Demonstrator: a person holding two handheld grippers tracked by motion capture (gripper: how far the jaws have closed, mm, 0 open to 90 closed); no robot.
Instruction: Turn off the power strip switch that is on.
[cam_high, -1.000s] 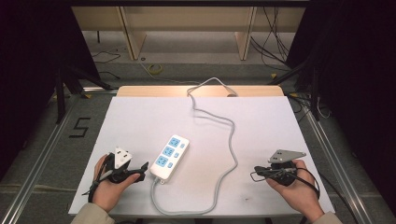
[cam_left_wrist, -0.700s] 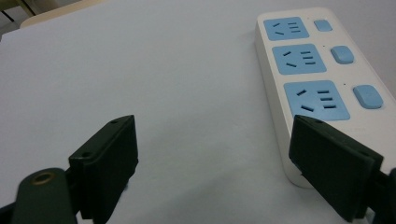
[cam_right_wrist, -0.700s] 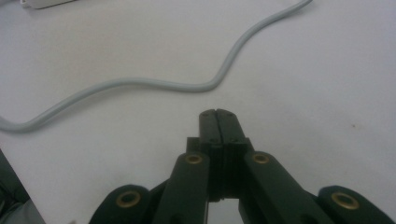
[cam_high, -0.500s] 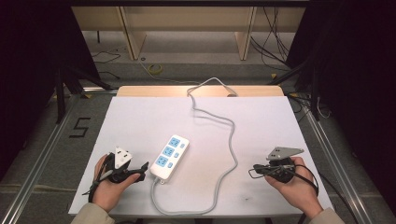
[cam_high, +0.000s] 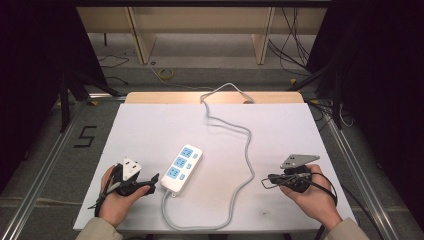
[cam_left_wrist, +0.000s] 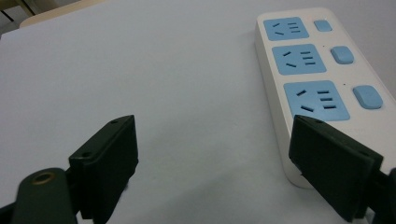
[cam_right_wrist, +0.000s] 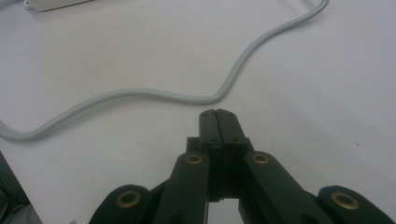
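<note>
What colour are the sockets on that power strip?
Light blue, on a white power strip; clearest in the left gripper view.

The left gripper (cam_left_wrist: 212, 163) gapes wide, one jaw beside the power strip (cam_left_wrist: 322, 79).

White power strip (cam_high: 181, 168) with light blue sockets and switches, pale grey cable (cam_high: 240, 165), white worktop (cam_high: 150, 130), black gripper (cam_left_wrist: 224, 163) jaws, brass-coloured rivets

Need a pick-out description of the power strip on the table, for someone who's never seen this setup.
On the white table, look near the front edge, just beside the left gripper. The power strip is a white bar lying at a slant, set apart by three blue sockets, each with a blue switch, and a grey cable looping away.
</note>
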